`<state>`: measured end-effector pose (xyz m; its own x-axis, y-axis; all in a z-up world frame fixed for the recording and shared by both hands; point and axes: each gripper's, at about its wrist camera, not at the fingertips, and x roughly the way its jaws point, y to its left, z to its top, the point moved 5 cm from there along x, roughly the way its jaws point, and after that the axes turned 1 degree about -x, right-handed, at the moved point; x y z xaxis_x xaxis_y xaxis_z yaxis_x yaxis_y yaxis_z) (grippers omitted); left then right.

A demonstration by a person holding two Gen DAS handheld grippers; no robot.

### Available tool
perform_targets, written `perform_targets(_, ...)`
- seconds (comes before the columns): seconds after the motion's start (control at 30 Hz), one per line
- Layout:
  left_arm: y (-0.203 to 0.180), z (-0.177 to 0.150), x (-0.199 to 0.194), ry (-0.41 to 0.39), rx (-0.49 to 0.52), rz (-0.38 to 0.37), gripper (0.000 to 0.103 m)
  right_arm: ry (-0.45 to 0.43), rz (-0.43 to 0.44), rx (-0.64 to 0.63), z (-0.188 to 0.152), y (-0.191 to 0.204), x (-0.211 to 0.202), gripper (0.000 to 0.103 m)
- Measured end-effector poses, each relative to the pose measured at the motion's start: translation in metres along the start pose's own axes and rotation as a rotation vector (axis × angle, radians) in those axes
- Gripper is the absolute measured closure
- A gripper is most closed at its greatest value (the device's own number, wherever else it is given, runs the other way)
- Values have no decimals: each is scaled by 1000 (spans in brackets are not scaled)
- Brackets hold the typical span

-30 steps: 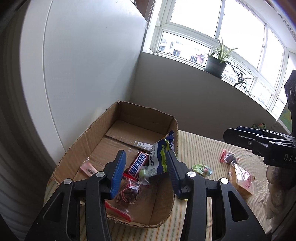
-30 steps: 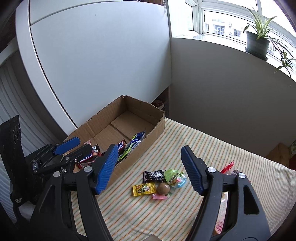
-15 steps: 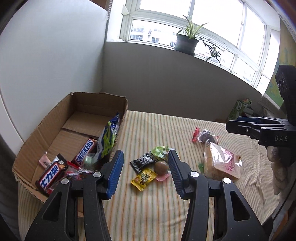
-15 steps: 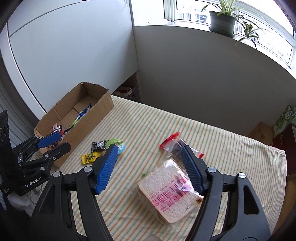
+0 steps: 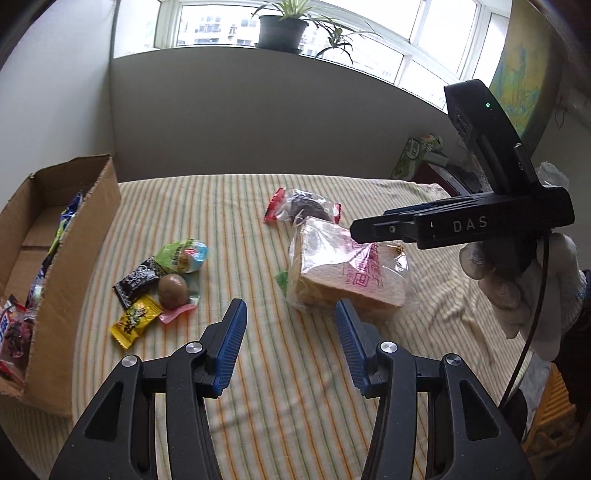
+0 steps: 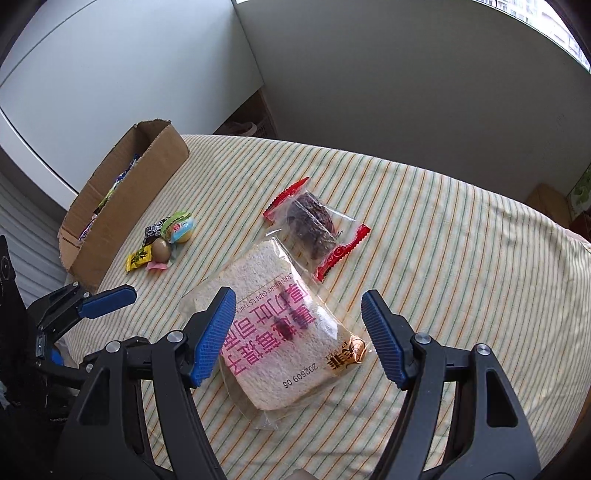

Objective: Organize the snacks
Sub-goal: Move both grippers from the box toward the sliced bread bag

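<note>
A bagged bread slice (image 6: 280,332) lies on the striped cloth, also in the left wrist view (image 5: 343,273). My right gripper (image 6: 299,332) is open just above it, jaws on either side. A clear red-ended packet with a dark snack (image 6: 314,225) lies just beyond the bread. A cluster of small candies (image 5: 159,284) lies near the cardboard box (image 5: 74,236), which holds several snacks. My left gripper (image 5: 290,345) is open and empty above the cloth between candies and bread.
The striped cloth (image 6: 443,240) covers the table, which ends at a grey wall. A green carton (image 5: 417,155) stands past the table's far right corner. A potted plant (image 5: 282,29) sits on the windowsill.
Both grippers swung right, away from the box. The right gripper came down over the bread slice. The left gripper left the box and now faces the cloth.
</note>
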<state>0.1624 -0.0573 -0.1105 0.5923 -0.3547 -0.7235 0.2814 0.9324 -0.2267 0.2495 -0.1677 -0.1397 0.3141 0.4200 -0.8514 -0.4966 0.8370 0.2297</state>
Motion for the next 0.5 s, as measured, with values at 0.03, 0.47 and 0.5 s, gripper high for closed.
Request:
perform_targets(0.03,-3,-1,2,5,1,-9,54,5,1,1,0,-2,2,30)
perform_targets(0.47,-25,-8,21,94,-32,-133,54,57,86,-3,-9,0,12,38)
perform_targets(0.5,-25,-9,23,99,-31,-134,54,61,97,1,-10,1,12,38)
